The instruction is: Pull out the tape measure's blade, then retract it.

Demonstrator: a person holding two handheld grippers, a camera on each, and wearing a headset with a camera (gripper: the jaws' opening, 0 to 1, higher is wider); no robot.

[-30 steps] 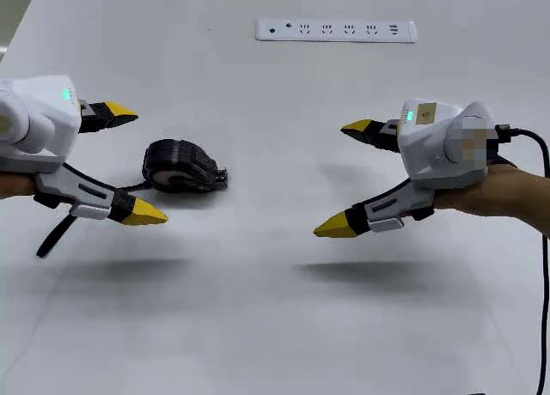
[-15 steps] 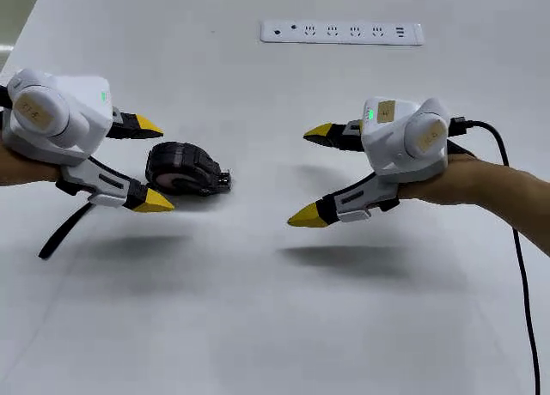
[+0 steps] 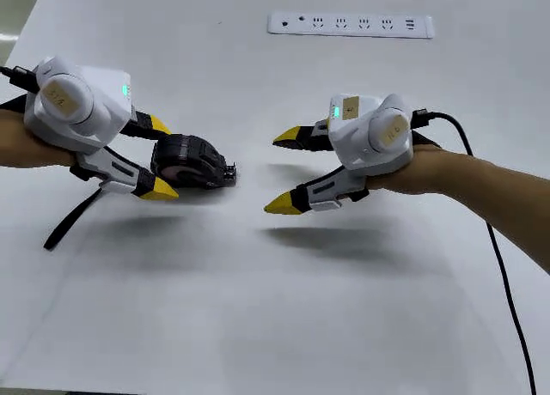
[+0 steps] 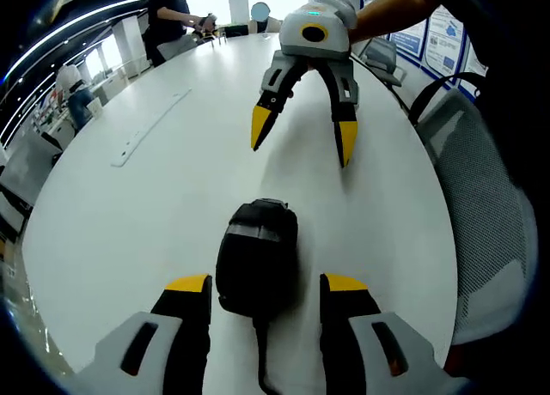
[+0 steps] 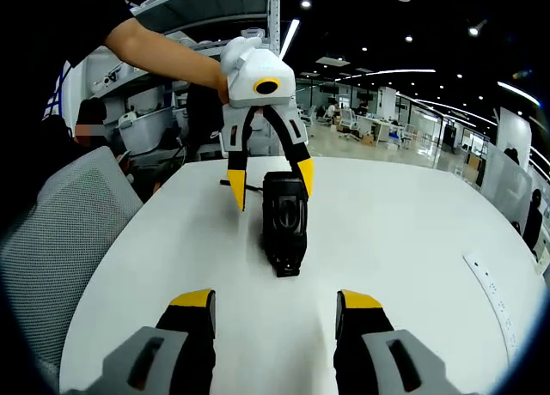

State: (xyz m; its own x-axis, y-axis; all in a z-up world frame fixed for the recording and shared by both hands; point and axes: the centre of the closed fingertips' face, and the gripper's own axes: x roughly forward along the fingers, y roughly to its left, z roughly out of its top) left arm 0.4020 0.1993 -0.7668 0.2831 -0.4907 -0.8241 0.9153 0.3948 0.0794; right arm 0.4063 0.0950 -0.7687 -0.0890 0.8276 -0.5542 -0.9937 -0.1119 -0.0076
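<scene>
One black tape measure [image 3: 191,161] lies on the white table [image 3: 258,309], at 9 o'clock from centre in the head view. Blade retracted, hook end facing 3 o'clock. Two tongs:
- Left tongs [image 3: 163,157]: jaws apart, one each side of the case. The left gripper view shows a gap on both sides, so not clamped.
- Right tongs [image 3: 280,173]: jaws apart, holding nothing. At 3 o'clock of the tape, near but clear, tips aimed at the hook end.

One black strap [image 3: 73,219] trails from the case toward 8 o'clock. One power strip [image 3: 349,24] at 12 o'clock.
</scene>
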